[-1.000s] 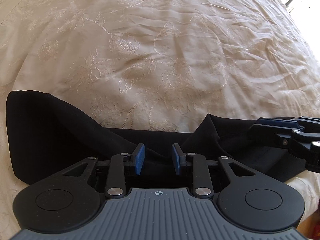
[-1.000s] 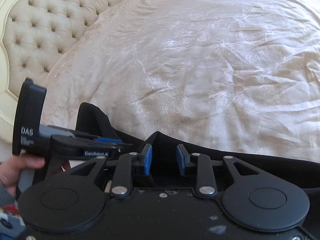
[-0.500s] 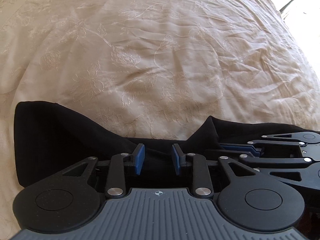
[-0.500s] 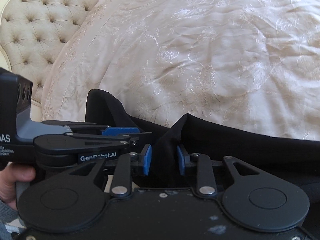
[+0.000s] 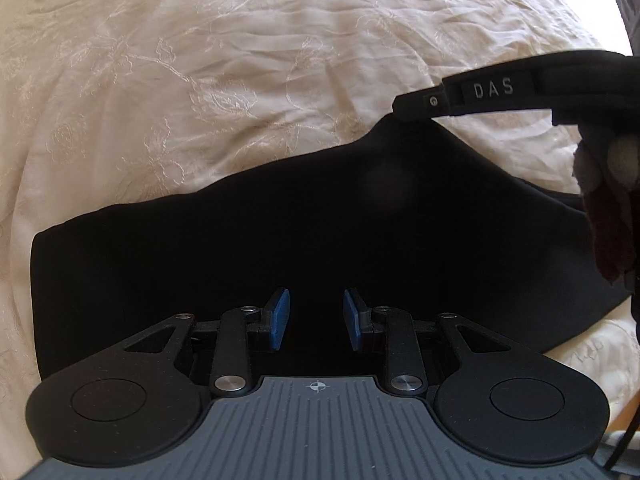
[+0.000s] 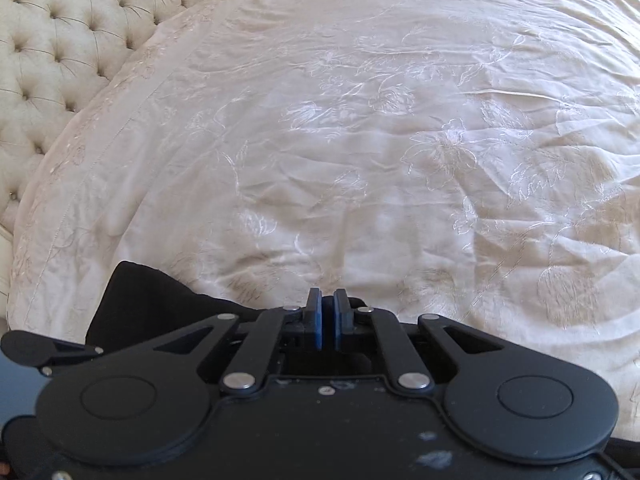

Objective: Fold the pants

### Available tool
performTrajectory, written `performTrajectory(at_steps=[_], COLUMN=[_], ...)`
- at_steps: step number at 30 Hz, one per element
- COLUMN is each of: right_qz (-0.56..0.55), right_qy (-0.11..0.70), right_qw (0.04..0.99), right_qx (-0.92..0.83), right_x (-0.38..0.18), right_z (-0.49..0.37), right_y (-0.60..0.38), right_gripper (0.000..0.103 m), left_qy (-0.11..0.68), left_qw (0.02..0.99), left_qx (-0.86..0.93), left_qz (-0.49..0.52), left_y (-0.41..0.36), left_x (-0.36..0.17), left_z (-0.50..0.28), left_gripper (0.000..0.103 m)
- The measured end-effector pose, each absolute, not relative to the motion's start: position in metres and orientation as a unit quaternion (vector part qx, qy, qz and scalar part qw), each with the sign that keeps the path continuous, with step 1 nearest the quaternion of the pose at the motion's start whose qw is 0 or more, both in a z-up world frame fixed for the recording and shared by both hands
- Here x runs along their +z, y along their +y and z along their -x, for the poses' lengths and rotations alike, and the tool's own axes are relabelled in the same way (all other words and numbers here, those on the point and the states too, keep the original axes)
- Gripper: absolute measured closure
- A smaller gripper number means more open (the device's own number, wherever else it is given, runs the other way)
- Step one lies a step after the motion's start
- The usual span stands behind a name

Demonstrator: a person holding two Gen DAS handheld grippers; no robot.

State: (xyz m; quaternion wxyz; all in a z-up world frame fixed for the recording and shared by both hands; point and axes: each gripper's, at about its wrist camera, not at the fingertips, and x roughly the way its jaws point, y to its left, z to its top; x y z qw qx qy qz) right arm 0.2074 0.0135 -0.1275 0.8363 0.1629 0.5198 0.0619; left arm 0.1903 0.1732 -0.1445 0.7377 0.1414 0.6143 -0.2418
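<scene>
my left gripper (image 5: 315, 319): jaws stand apart w/ a clear gap, nothing between the blue pads, just black cloth lying under and beyond them. my right gripper (image 6: 327, 319): jaws nearly together, only a thin slit left. a bit of dark stuff seems to sit in that slit, so i judge they're pinched on an edge of the pants (image 5: 280, 240), but can't tell for sure from that view. in the left view the right gripper's body reaches in over the pants from the right, and the cloth rises to a peak right under its tip, which fits a pinch-and-lift.

why so: prob. the right side carries an edge up and over for the fold while the left stays free, low, near the pants' closer edge, ready to steady or take the next corner.

the pants lie as a broad black band on the bedspread (image 5: 200, 60), close in front of the left jaws; from the right view only a corner of them shows (image 6: 140, 300), left of the right jaws. the headboard (image 6: 60, 40) is far beyond the pants, upper left.

vs 0.5 s ago: right jaws were apart around a ridge of cloth, now almost closed. left jaws same gap. right gripper was low beside the left, now higher over the pants. the band looks wider and flatter.
</scene>
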Motion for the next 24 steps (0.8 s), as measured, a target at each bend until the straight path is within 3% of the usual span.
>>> performTrajectory(at_steps=[4,11,15,24], right_qz=[-0.154,-0.162,-0.166,-0.128], right_qy=[0.527,0.541,0.524,0.503], right_qw=[0.834,0.824,0.835,0.852], right_qx=[0.051,0.037,0.032,0.071], right_x=[-0.145,-0.162,-0.142,-0.101], right_z=[-0.229,-0.249,-0.236,-0.163], right_y=[0.012,-0.003,-0.01,0.023], right_gripper=[0.101,0.1,0.093,0.093], left_qy=[0.633,0.654,0.655,0.628], left_qw=[0.723,0.711,0.712,0.746], left_qx=[-0.229,-0.213,-0.207,-0.157], left_qz=[-0.156,-0.147,-0.146,-0.157], left_y=[0.174,0.181,0.184,0.219], left_x=[-0.163,-0.178,-0.175,-0.148], left_z=[-0.191,-0.195,-0.196,-0.194], left_gripper=[0.074,0.073,0.073,0.073])
